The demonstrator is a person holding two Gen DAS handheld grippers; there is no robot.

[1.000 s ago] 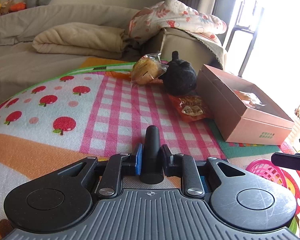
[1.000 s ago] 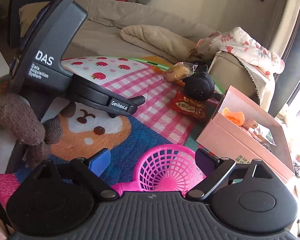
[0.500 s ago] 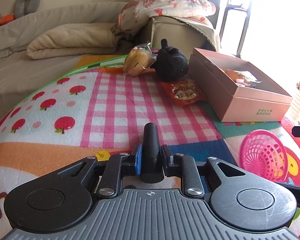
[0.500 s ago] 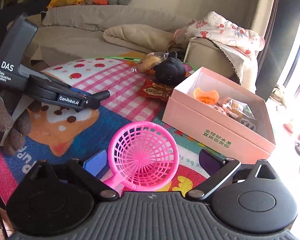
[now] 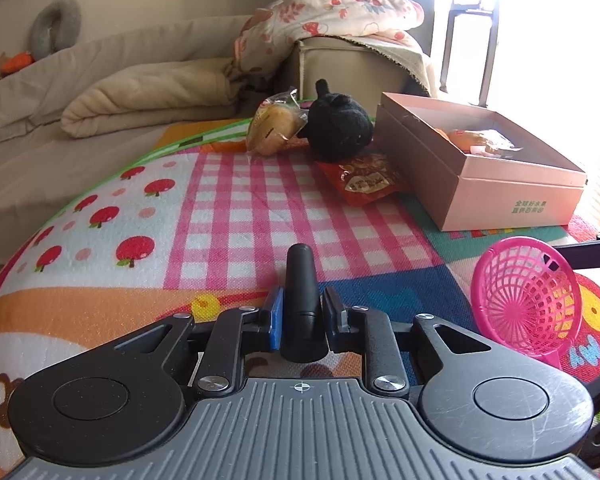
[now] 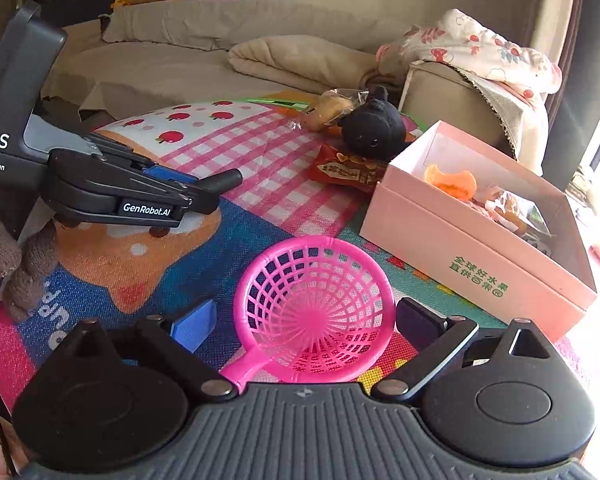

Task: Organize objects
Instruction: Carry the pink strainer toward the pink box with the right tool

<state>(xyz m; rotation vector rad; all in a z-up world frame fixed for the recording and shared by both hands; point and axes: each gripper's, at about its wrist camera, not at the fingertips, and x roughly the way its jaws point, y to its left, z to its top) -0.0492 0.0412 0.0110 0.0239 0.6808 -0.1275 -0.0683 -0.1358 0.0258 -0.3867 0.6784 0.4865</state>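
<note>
My left gripper (image 5: 301, 312) is shut on a black cylinder (image 5: 301, 280), held low over the play mat; it also shows in the right wrist view (image 6: 204, 192). My right gripper (image 6: 306, 318) is open around a pink plastic strainer (image 6: 316, 308), whose handle runs back under the gripper body; the strainer also shows in the left wrist view (image 5: 528, 300). An open pink box (image 6: 476, 240) with snacks and an orange piece inside stands to the right. A black plush toy (image 5: 338, 126), a wrapped bun (image 5: 272, 124) and a red snack packet (image 5: 366, 180) lie beyond.
A colourful play mat (image 5: 220, 216) covers the surface. A beige sofa (image 5: 60, 92) with a folded blanket (image 5: 152, 96) and a floral quilt (image 5: 340, 16) runs behind. A bright window is at the right.
Both grippers have turned and moved toward the pink box. The strainer has come further into the left wrist view. The left gripper still holds the black cylinder.
</note>
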